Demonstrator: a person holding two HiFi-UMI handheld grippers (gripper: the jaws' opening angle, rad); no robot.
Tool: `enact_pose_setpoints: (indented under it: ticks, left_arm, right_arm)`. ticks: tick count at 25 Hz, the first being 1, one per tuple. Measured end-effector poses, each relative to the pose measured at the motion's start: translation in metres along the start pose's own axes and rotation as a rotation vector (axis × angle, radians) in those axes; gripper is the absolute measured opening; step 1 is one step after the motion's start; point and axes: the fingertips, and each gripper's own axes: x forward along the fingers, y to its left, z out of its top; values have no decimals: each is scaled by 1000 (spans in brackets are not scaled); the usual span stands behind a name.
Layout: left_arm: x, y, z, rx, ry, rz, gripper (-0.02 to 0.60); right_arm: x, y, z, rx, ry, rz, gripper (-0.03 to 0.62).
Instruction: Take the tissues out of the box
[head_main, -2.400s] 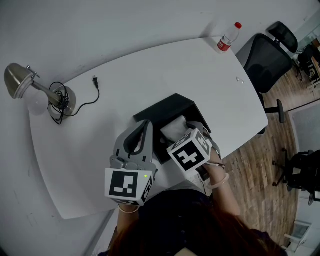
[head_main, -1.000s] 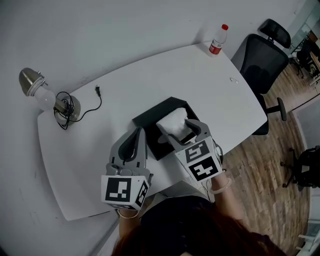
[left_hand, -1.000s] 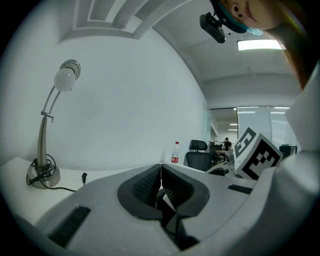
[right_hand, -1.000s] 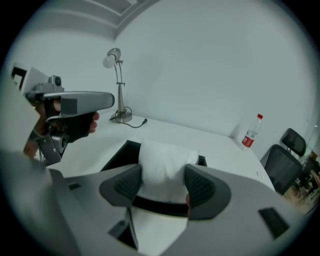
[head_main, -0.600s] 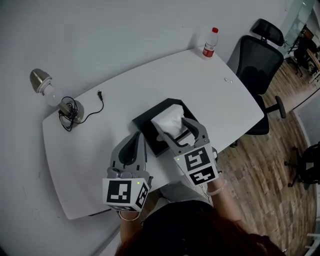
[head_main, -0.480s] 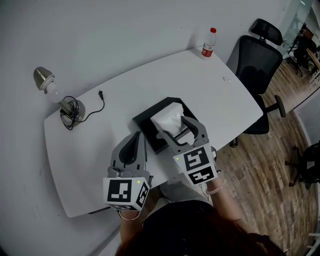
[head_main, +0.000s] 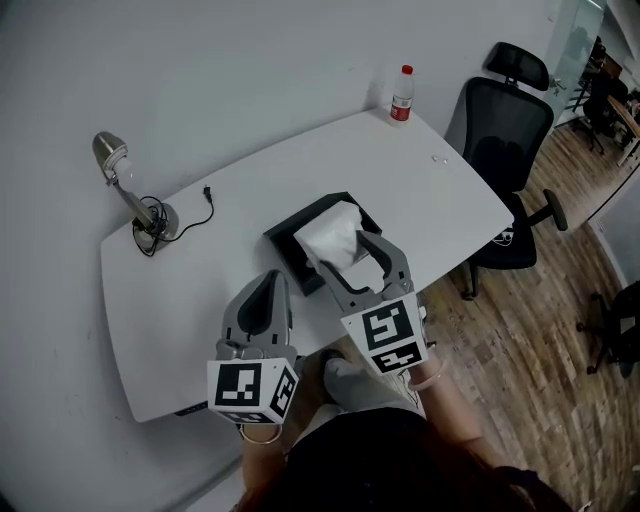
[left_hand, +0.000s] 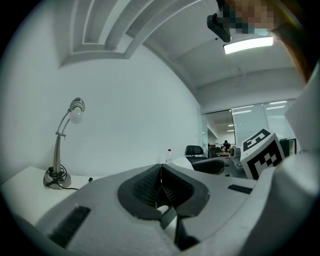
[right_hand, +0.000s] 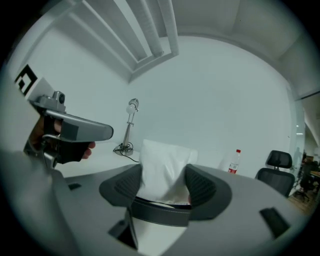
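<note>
Risen further since a moment ago, the tissues (head_main: 330, 235) now stand higher above their box, and the right tool (head_main: 358, 262) has come up and back with them.

The white desk (head_main: 200, 290) fills the middle of the head view, with a black office chair (head_main: 505, 150) at its far right end. Near the front edge sits the black tissue box (head_main: 283, 243), open at the top.

The left tool (head_main: 270, 285) hangs over the desk just left of the box, jaws pressed together on nothing. The right tool's jaws stand wide but are clamped on the tissue wad, one pad on each side. The wad's upper part sticks up free beyond the pads. Its lower end is over the box opening, and I cannot tell whether it has cleared the rim.

The wad looks light, soft and easily crushed or torn, so the sheets may well slip apart. A hold across the thick middle, as here, seems safer than one at a loose corner.

A desk lamp (head_main: 128, 180) and a small bottle (head_main: 402, 94) stand far back.
</note>
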Motion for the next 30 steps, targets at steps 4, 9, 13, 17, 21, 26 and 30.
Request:
enact_pose_setpoints:
  ticks: [4,9,13,17,21,26,30]
  left_arm:
    - [-16,-15,4,4,-14,1,25]
    - [-33,-33,4,14,-20,0,25]
    - [-49,-46,6,15,-28,-5,25]
    - [-65,-57,10,18,-38,-8,25]
    - [-78,-68,10,18,-39,-17,25]
    - [-89,-75,12,19,-49,-20,25]
    - [-94,-78,14,21,-57,-18,25]
  right_arm:
    - [-24,4,9,8,-51,-7,287]
    - [-50,10,18,11,-107,-15,287]
    - [-70,18,22,6,-128,-14,287]
    - [-92,23,29,0,-153,-25,287]
    - [-110,30,34,-11,-166,-33,287]
    - [-127,35,39,-13,-185,-45,287]
    - [-135,36,40,-8,-198,-54,287]
